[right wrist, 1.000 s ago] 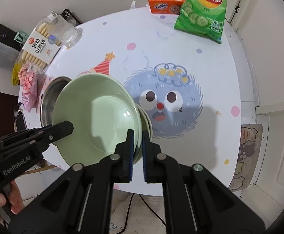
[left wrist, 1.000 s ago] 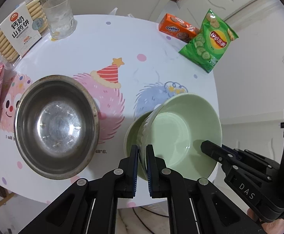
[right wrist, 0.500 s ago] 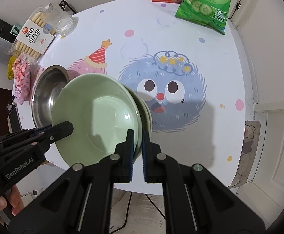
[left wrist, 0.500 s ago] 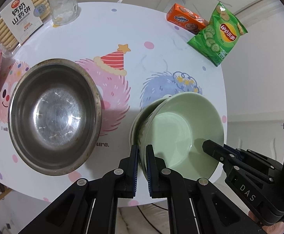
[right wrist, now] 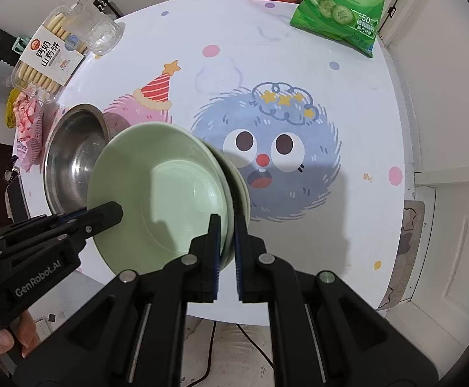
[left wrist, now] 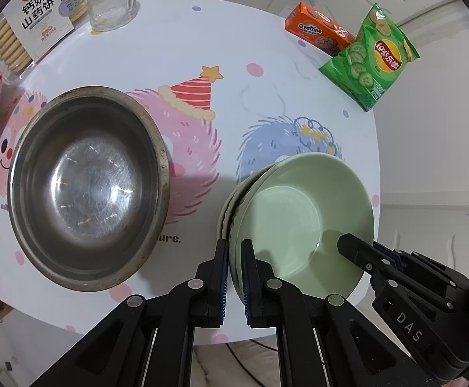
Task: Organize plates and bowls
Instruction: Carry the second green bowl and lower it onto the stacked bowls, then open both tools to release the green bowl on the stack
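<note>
Both hand-held grippers, left (left wrist: 235,277) and right (right wrist: 226,251), clenched on opposite rims of the pale green ceramic bowl (left wrist: 302,225) stack near the surface's front edge—keep level, lower gently.

Left gripper (left wrist: 234,251) and right gripper (right wrist: 227,225) face each other, jaws nearly closed, each pinching something.

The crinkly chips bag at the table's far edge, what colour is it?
The chips bag is bright green with cucumber slices and a red-and-yellow logo, clearest in the right wrist view.
</note>
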Demonstrator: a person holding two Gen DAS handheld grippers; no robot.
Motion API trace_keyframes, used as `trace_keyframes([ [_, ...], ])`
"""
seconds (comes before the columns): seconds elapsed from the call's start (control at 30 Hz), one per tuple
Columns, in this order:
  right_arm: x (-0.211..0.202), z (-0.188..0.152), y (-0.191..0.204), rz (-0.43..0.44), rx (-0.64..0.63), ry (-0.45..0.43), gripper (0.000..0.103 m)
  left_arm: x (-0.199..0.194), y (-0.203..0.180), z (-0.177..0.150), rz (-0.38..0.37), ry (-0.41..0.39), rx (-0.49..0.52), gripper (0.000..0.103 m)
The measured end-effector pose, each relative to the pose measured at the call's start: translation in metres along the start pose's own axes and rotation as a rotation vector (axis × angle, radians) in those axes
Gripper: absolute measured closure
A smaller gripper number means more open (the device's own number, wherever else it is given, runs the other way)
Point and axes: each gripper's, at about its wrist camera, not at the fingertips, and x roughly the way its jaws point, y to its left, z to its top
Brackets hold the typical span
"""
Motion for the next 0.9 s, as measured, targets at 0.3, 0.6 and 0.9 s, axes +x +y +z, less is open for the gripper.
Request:
trace_keyframes([
  [0.3,-0.001,-0.001,-0.001,0.013,0.011,-0.002,0.089,-0.003,0.0,0.002,-0.004,-0.013,-0.009,0.08],
  [0.6,-0.019,-0.004,-0.012,0.044,0.045,-0.046,0.043,-0.02,0.007,-0.001,-0.044,-0.043,-0.031,0.028],
  [0.9,-0.022,-0.014,-0.054,0.246,0.196,-0.004,0.013,-0.01,0.019,-0.018,-0.2,-0.006,-0.153,0.0],
])
